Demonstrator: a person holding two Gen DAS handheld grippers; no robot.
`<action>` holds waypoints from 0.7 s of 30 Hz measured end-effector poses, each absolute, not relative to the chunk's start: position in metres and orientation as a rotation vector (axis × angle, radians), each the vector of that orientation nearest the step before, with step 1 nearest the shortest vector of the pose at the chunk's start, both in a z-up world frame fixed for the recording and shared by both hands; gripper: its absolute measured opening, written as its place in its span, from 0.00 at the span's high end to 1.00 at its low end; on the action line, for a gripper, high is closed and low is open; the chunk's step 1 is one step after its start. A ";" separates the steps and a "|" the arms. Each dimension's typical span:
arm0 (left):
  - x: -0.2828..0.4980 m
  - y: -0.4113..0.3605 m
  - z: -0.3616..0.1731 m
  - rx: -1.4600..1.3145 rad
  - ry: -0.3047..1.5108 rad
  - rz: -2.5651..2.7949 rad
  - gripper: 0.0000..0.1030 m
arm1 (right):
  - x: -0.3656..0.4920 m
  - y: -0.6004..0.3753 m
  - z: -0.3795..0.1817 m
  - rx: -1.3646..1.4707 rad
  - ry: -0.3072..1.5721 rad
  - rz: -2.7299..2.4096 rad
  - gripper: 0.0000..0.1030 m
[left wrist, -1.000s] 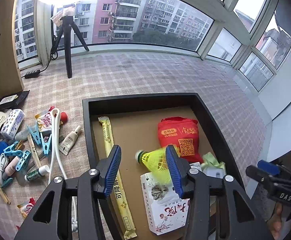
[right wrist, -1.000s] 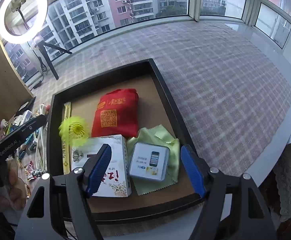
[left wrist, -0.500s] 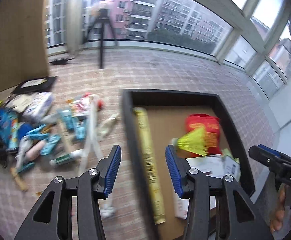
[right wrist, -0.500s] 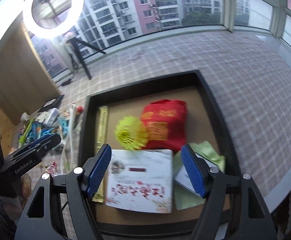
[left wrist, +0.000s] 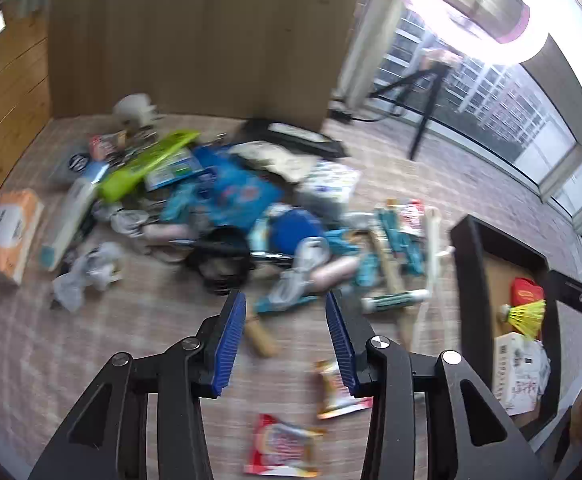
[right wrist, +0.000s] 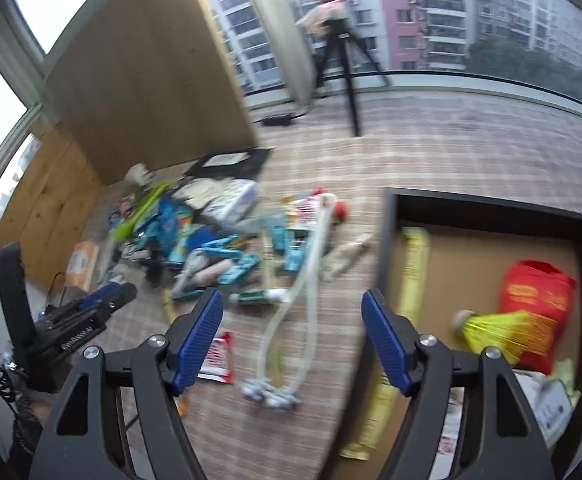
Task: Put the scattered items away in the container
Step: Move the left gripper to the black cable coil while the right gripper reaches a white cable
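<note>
My left hand-held gripper (left wrist: pixel 286 332), jaws half-spread, just narrowing and empty, overlooks the scattered pile (left wrist: pixel 227 208) to choose a pick. My right hand-held gripper (right wrist: pixel 291 338), wide and empty, straddles the container's (right wrist: pixel 487 210) near wall.

A checked carpet (right wrist: pixel 431 160) in pale pink and grey covers the floor and runs up to a long curved window (right wrist: pixel 491 32). Through the glass stand tall apartment blocks (right wrist: pixel 423 12), one pink and the others pale, with dark trees beside them. A lit ring light (left wrist: pixel 475 8) glows white on a black tripod (right wrist: pixel 343 68) that stands on the carpet near the window. A black power strip (right wrist: pixel 277 120) lies by the tripod's foot. A tall light-wood panel (left wrist: pixel 195 36) rises from the floor, with knotty wooden boarding (right wrist: pixel 47 208) beside it. Daylight fills the room.
</note>
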State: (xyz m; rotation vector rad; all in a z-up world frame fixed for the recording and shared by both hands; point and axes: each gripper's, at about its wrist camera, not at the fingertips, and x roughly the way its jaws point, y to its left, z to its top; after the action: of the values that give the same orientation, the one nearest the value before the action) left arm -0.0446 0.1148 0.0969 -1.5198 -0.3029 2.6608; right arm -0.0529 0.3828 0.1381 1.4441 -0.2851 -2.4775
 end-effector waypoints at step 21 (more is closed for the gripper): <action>-0.083 0.097 0.053 -1.534 -0.174 2.581 0.66 | -0.154 0.231 0.039 1.816 -0.304 -2.114 0.63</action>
State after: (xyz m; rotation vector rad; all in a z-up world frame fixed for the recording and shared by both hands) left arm -0.0835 0.0966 0.0525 -1.5338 -0.1741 2.5810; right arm -0.1544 0.2312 0.0386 1.8159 -0.3039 -2.1142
